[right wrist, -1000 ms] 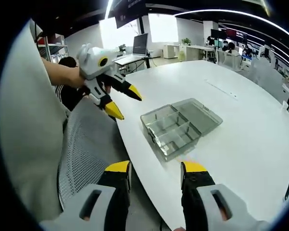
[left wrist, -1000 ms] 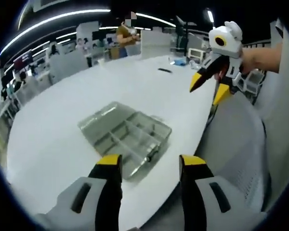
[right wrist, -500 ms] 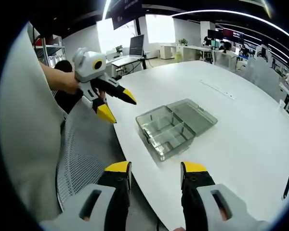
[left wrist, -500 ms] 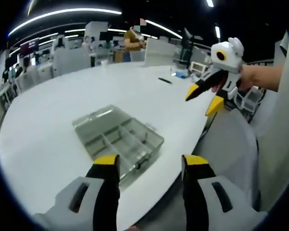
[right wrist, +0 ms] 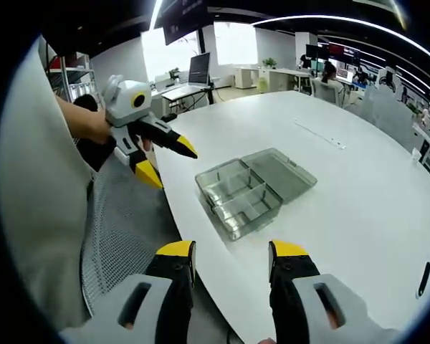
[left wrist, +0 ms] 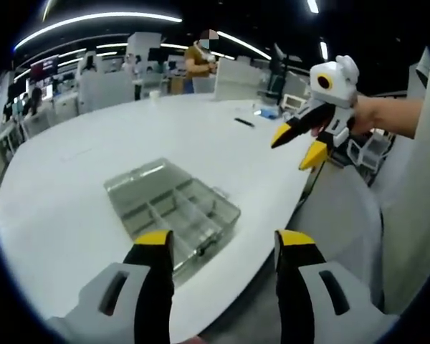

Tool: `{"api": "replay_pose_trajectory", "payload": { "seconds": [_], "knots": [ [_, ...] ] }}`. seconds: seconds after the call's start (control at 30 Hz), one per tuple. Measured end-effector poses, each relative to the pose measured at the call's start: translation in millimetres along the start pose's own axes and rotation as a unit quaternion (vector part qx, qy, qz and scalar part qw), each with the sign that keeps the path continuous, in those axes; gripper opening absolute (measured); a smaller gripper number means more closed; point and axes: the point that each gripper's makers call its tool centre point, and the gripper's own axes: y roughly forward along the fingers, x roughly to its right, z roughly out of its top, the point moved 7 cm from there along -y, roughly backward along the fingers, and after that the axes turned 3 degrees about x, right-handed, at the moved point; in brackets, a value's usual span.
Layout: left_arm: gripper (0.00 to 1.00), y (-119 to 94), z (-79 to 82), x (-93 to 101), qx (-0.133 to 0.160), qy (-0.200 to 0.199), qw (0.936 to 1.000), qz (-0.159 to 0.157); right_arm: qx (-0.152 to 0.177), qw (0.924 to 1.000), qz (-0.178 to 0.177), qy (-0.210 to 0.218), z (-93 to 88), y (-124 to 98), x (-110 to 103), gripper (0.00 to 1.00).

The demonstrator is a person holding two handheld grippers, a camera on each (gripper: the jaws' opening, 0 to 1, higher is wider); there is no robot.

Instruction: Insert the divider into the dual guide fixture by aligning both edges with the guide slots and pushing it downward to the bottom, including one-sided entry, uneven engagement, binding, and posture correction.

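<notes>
Hovering off tabletop [left wrist: 72,186] edge, both hand-held grippers wide, empty: left [left wrist: 218,247], right [right wrist: 231,259]; clear compartment box [right wrist: 254,190] at 12 o'clock, lid open for access.

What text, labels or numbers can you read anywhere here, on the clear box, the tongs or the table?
None can be read.
Clear compartment box: no label or print shows.
Left tongs and right tongs: no markings show.
White table: bare of print.
Background monitor: too small and blurred.

white table [left wrist: 72,172], mesh chair [right wrist: 118,229], laptop [right wrist: 199,70]
</notes>
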Motion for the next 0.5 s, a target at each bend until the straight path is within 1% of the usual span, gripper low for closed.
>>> {"api": "replay_pose_trajectory", "payload": {
  "seconds": [0.3, 0.5],
  "knots": [
    [0.59, 1, -2.1, 0.1, -0.005, -0.009, 0.9999, 0.003, -0.004, 1.0, -0.003, 0.0, -1.5, -1, 6, 0.37],
    [0.61, 1, -1.7, -2.3, -0.003, -0.014, 0.9999, 0.006, -0.005, 1.0, -0.007, 0.001, -2.3, -3, 11, 0.37]
  ]
}}
